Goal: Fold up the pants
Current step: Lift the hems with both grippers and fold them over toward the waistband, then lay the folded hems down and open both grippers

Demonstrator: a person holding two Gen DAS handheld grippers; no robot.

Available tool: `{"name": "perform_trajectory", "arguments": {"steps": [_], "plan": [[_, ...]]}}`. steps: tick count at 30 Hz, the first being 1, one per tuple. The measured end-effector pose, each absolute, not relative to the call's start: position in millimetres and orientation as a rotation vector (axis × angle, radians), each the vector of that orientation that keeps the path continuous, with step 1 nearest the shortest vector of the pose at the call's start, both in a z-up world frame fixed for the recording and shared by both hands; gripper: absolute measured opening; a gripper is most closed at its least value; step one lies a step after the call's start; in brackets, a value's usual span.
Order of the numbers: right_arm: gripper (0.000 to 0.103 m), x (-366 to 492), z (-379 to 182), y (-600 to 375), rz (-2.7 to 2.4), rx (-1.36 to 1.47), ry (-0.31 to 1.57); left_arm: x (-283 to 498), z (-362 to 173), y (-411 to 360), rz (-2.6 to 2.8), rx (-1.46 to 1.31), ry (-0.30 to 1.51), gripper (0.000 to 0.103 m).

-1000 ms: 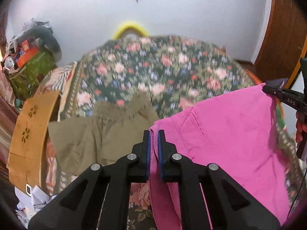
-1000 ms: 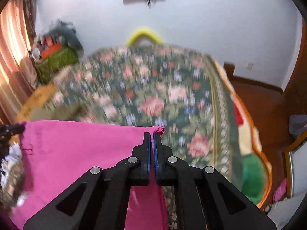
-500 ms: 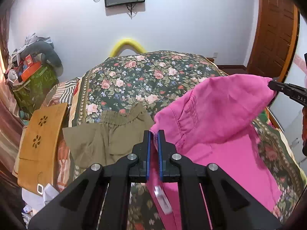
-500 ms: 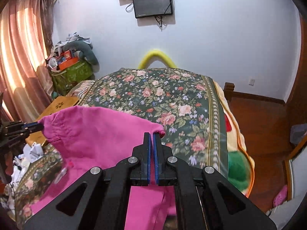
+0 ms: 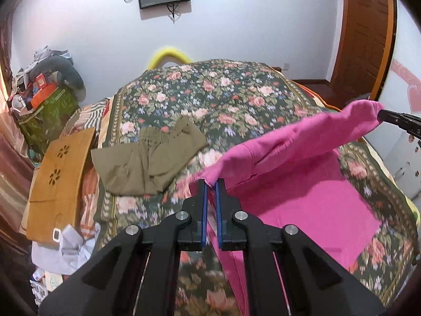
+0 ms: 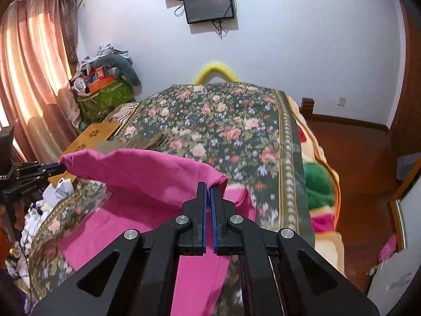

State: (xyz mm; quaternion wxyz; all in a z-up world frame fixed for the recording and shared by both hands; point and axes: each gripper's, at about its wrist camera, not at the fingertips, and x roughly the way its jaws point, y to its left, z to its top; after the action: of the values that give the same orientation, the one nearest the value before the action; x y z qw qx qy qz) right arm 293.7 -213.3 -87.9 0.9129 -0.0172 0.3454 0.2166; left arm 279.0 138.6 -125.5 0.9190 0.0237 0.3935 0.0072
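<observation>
Beyond both claws the floral bed (image 5: 236, 100) runs broad and bare to the far wall, its right edge dropping to wooden floor (image 6: 363, 158). Two garments lie on it: one pink pants (image 5: 302, 184), and one olive pair (image 5: 150, 158) ahead-left of the left gripper (image 5: 210, 184). That claw and the right gripper (image 6: 208, 187) each pinch a pink corner, raised edge stretched between, the rest draping onto the bed below
</observation>
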Motion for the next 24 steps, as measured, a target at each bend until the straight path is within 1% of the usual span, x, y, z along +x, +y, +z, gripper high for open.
{"name": "perform_trajectory", "arguments": {"steps": [2, 6, 15, 21, 24], "plan": [[0.002, 284, -95, -215, 0.449, -0.035, 0.727, 267, -135, 137, 0.010, 0.045, 0.830, 0.004], [0.002, 270, -114, -216, 0.449, -0.059, 0.779, 250, -154, 131, -0.008, 0.048, 0.880, 0.004], [0.003, 240, -174, -227, 0.419, -0.078, 0.908, 225, -189, 123, -0.009, 0.065, 0.954, 0.004], [0.004, 225, -195, -230, 0.413, -0.106, 0.962, 215, -199, 120, 0.051, 0.139, 0.975, 0.005], [0.005, 219, -198, -235, 0.417, -0.104, 0.983, 210, -197, 120, 0.043, 0.145, 0.980, 0.008]]}}
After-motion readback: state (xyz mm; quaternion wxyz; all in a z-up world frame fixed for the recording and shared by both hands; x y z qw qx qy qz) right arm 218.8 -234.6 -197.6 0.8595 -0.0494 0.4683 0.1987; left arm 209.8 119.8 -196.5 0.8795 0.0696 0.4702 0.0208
